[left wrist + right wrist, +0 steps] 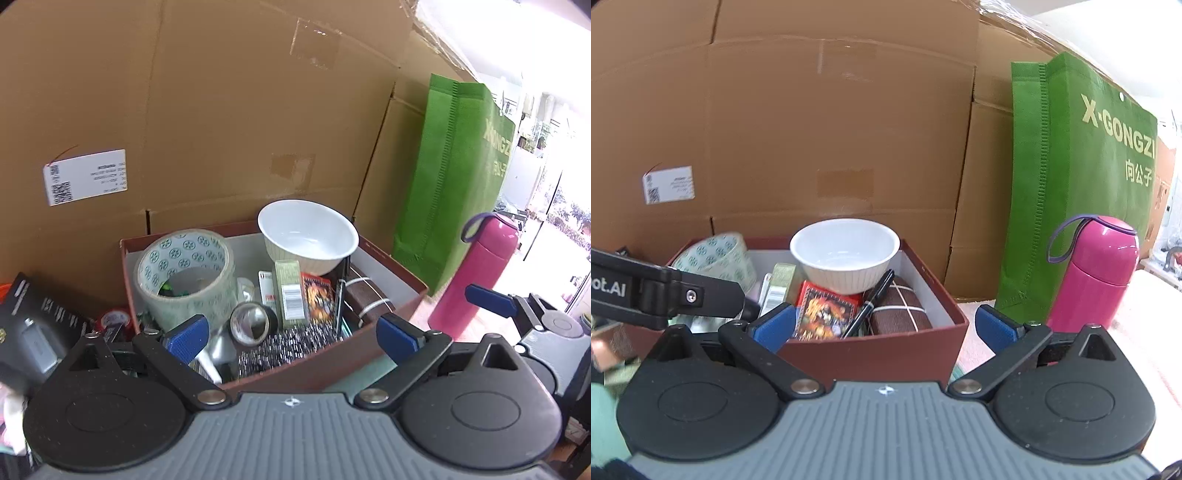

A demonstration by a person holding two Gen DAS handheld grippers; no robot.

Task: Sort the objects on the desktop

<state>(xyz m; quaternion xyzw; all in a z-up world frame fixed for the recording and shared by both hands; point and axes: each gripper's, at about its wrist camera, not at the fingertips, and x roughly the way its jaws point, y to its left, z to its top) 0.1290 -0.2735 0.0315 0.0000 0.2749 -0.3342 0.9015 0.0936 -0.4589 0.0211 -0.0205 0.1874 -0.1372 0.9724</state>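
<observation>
A dark red box (317, 365) (879, 354) holds a white bowl (308, 236) (846, 251), a big tape roll (184, 273) (716, 254), a small black tape roll (253, 323), a green carton (290, 291), a red card pack (317, 295) (825, 312), a black pen (340, 302) (871, 302), a brown bundle (369, 299) (899, 310) and a steel scourer (284, 349). My left gripper (291, 334) is open and empty above the box's near side. My right gripper (886, 325) is open and empty in front of the box.
A pink flask (476, 277) (1089, 273) stands right of the box, before a green bag (450, 177) (1071, 184). Cardboard cartons (221, 110) wall off the back. A black package (33, 332) lies left. The left gripper's arm (665, 295) crosses the right wrist view.
</observation>
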